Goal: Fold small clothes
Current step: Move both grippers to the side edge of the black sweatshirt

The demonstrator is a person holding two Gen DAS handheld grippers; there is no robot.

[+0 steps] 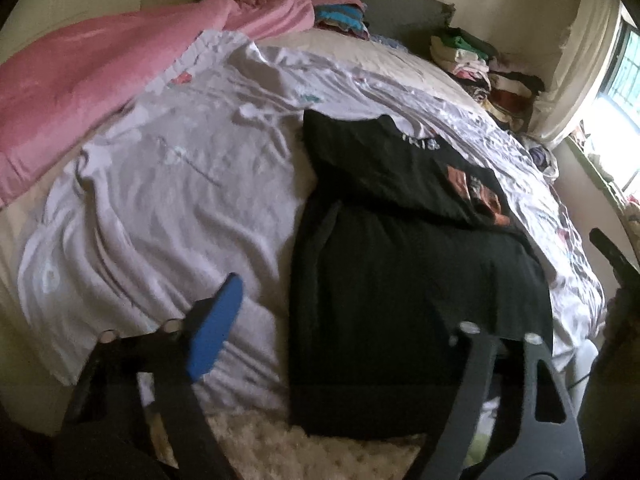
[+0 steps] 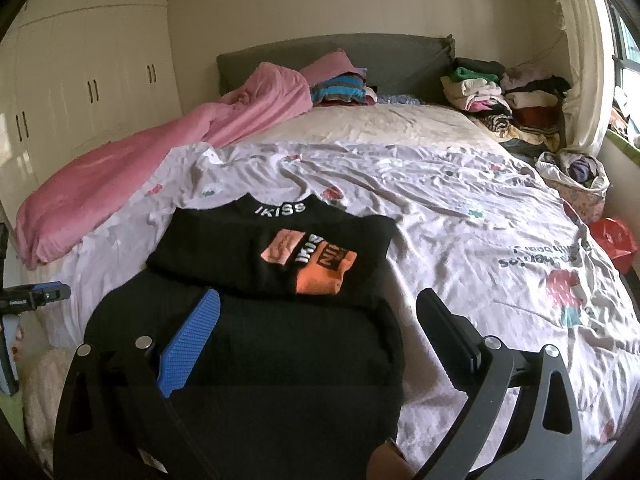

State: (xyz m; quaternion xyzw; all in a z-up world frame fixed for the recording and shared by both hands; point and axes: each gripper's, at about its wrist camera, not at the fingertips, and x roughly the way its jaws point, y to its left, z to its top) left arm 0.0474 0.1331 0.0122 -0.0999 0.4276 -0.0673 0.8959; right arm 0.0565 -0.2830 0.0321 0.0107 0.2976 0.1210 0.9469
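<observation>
A bed [image 2: 400,128] with a pale printed sheet [image 2: 460,208] fills the room, wardrobe [image 2: 80,80] along its left side, window [image 2: 624,40] on the right. A pink blanket [image 2: 160,160] runs along the left edge; folded piles [image 2: 500,96] sit at the far right corner. The black garment [image 2: 280,280] lies over the near edge. Left tongs [image 1: 344,320] and right tongs [image 2: 316,328] both gape above it, gripping nothing.
</observation>
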